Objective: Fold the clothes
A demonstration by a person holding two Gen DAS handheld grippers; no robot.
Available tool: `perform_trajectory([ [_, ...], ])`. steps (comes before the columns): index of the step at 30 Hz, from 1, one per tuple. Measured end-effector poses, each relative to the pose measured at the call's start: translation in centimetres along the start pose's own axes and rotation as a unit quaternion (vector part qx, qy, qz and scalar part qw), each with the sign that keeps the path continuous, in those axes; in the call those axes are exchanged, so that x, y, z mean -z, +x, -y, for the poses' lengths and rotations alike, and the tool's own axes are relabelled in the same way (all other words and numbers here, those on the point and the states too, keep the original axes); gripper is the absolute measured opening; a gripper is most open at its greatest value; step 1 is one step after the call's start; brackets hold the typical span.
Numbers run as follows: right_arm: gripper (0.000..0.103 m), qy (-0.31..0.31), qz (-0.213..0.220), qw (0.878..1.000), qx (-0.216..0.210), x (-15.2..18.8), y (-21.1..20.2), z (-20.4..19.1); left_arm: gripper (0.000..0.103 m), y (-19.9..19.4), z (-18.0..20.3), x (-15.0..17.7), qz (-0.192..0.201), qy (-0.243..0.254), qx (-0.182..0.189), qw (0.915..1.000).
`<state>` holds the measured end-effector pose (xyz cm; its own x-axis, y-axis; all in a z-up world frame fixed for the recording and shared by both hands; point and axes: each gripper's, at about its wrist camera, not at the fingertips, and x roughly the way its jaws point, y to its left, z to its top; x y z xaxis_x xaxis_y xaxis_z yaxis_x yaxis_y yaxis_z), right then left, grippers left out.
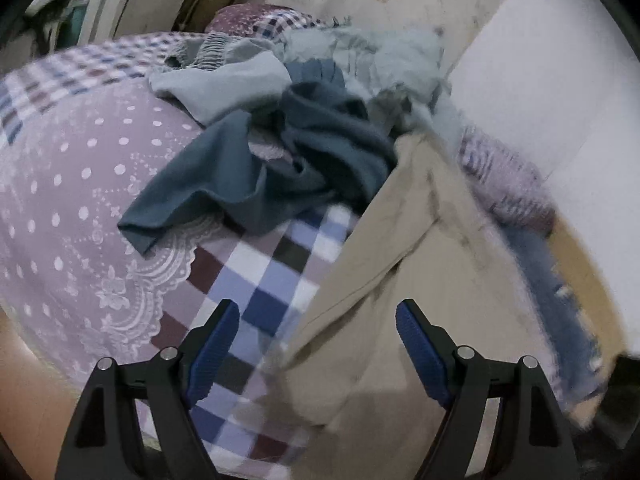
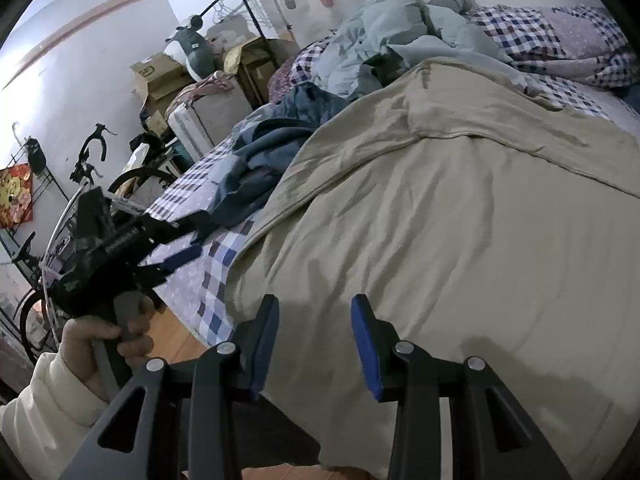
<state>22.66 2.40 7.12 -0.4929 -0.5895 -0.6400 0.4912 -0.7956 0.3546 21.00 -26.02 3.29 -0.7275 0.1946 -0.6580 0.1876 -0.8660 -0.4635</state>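
A hand in a cream sleeve is gripping the handle of the left gripper, which is showing at the left of the right wrist view, to the left of the right gripper and over the near edge of the checked bedsheet. In its own view the left gripper is standing with its jaws wide apart and nothing clamped between them; its blue pads are hanging over the checked bedsheet on the left and the edge of the beige garment on the right. To its left a lilac dotted cover is lying on the bed. Ahead of it a dark blue-grey garment is lying crumpled, and beyond that a pile of pale grey clothes is resting near the wall.

Further right, the right gripper is pointing down at the beige garment, which is spreading flat and wrinkled over the bed directly ahead of and beneath it. Its jaws are standing partly apart and the pads are pinching no cloth. Ahead and to its left the dark blue-grey garment is lying bunched; further ahead the pale grey clothes are heaped up.
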Motion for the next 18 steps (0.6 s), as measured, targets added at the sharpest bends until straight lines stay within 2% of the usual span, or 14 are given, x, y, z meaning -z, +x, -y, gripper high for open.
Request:
perform_trajectory([
  [2, 0.04, -0.002, 0.0, 1.0, -0.001, 0.1, -0.2, -0.4, 0.082, 0.9, 0.4, 0.6, -0.022, 0.018, -0.013, 0.9995],
  [3, 0.04, -0.004, 0.001, 1.0, -0.001, 0.1, -0.3, -0.5, 0.073, 1.5, 0.6, 0.8, -0.033, 0.025, -0.017, 0.999],
  [4, 0.04, -0.006, 0.002, 1.0, -0.001, 0.2, -0.5, -0.7, 0.06, 1.9, 0.7, 1.0, -0.043, 0.031, -0.02, 0.9984],
  [6, 0.04, -0.01, 0.003, 1.0, 0.0, 0.1, -0.8, -0.9, 0.046, 2.5, 1.0, 1.2, -0.052, 0.044, -0.042, 0.9967],
  [7, 0.04, -0.01, 0.004, 1.0, 0.001, 0.0, -0.9, -0.9, 0.032, 2.6, 1.0, 1.2, -0.05, 0.048, -0.054, 0.9961],
  [8, 0.04, -0.01, 0.005, 1.0, 0.002, -0.1, -1.1, -0.9, 0.022, 2.5, 0.8, 1.2, -0.048, 0.048, -0.063, 0.9957],
  [9, 0.04, -0.009, 0.005, 1.0, 0.002, -0.1, -1.1, -0.8, 0.005, 2.4, 0.4, 1.0, -0.045, 0.038, -0.063, 0.9963],
  [11, 0.04, -0.007, 0.004, 1.0, 0.004, -0.3, -1.2, -0.8, 0.002, 1.9, -0.5, 0.4, -0.038, 0.014, -0.045, 0.9981],
  [18, 0.04, -0.015, 0.0, 1.0, 0.004, -0.3, -1.1, -1.3, 0.001, -2.3, -2.9, -2.8, 0.065, -0.03, -0.041, 0.9966],
])
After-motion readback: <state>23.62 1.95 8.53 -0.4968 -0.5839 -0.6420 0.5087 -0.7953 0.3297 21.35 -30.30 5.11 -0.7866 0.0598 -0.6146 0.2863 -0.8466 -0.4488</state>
